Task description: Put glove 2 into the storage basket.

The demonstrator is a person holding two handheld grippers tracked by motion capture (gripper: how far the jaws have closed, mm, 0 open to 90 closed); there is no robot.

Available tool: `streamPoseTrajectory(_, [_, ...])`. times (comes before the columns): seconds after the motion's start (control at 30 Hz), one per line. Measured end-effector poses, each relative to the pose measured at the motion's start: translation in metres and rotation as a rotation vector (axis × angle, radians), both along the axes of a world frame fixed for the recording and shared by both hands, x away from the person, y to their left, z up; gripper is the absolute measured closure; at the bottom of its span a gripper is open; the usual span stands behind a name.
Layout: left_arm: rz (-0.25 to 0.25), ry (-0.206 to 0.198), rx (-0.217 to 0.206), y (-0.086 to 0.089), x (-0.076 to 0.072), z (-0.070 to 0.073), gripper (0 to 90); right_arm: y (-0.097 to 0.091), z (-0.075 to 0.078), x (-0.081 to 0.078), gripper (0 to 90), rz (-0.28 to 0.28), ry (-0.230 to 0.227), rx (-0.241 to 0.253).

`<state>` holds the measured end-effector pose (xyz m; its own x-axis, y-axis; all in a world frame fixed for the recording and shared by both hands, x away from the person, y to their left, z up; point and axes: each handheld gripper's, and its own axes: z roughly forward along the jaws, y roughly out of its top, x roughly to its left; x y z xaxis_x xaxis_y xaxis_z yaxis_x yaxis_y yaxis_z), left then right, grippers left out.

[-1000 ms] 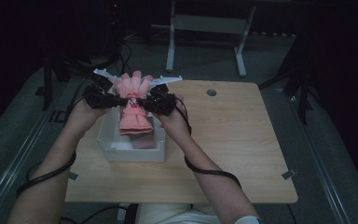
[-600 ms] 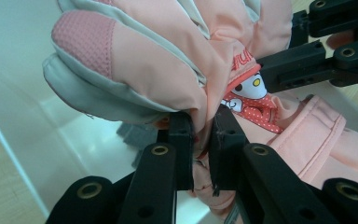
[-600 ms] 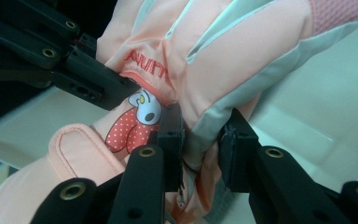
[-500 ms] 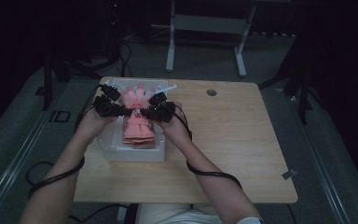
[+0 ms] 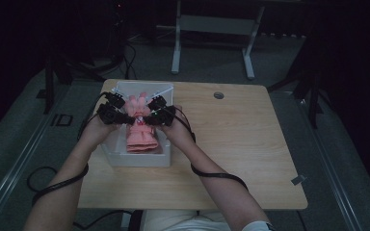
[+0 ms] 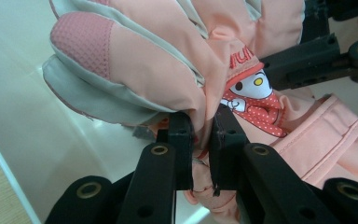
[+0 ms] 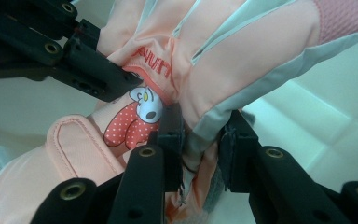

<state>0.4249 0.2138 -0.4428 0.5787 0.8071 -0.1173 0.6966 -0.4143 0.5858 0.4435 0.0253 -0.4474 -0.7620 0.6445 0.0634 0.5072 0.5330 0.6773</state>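
A pink padded glove (image 5: 138, 129) with grey trim and a cartoon patch hangs partly inside a white open box (image 5: 161, 158) on the wooden table. My left gripper (image 5: 125, 115) pinches the glove's left edge, and its jaws are shut on a fold of glove (image 6: 168, 70) fabric. My right gripper (image 5: 150, 117) pinches the opposite edge, its jaws shut on a thicker fold of the glove (image 7: 223, 65). The glove's fingers point away from me and its cuff lies low in the box. In each gripper view the other gripper's black jaws show across the glove.
The wooden table (image 5: 241, 154) stretches to the right of the box, with a round cable hole (image 5: 218, 95) near its far edge. A metal stand (image 5: 212, 29) rises beyond the table. Black cables trail from both grippers past my forearms.
Both grippers have sunk with the glove, bringing it from above the box down into it. Their grip on the glove is unchanged.
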Motion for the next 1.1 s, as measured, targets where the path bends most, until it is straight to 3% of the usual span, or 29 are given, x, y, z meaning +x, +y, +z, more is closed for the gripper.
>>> streamPoseTrajectory(0.27, [0.029, 0.026, 0.014, 0.002, 0.003, -0.004, 79.6, 0.009, 0.0, 0.007, 70.9, -0.001, 0.041, -0.045])
streamPoseTrajectory(0.43, [0.054, 0.039, 0.041, 0.001, 0.007, -0.007, 73.3, 0.013, -0.001, 0.014, 65.7, -0.02, 0.084, -0.06])
streamPoseTrajectory(0.6, [0.082, 0.009, 0.068, 0.0, 0.007, -0.008, 66.9, 0.017, -0.001, 0.018, 60.6, -0.031, 0.088, -0.09])
streamPoseTrajectory(0.63, [0.095, -0.018, 0.084, -0.001, 0.006, -0.007, 64.3, 0.019, -0.002, 0.02, 58.4, -0.039, 0.088, -0.102])
streamPoseTrajectory(0.8, [0.117, -0.031, 0.089, -0.001, 0.006, -0.007, 60.9, 0.022, -0.002, 0.026, 56.9, -0.051, 0.103, -0.11])
streamPoseTrajectory(0.83, [0.127, -0.057, 0.109, -0.003, 0.005, -0.006, 59.7, 0.022, -0.002, 0.027, 56.5, -0.052, 0.101, -0.105])
streamPoseTrajectory(0.97, [0.145, -0.052, 0.084, 0.0, 0.005, -0.006, 58.3, 0.022, -0.003, 0.029, 56.2, -0.042, 0.12, -0.1])
streamPoseTrajectory(1.1, [0.161, -0.064, 0.085, 0.001, 0.003, -0.004, 55.6, 0.025, -0.003, 0.028, 56.9, -0.012, 0.136, -0.109])
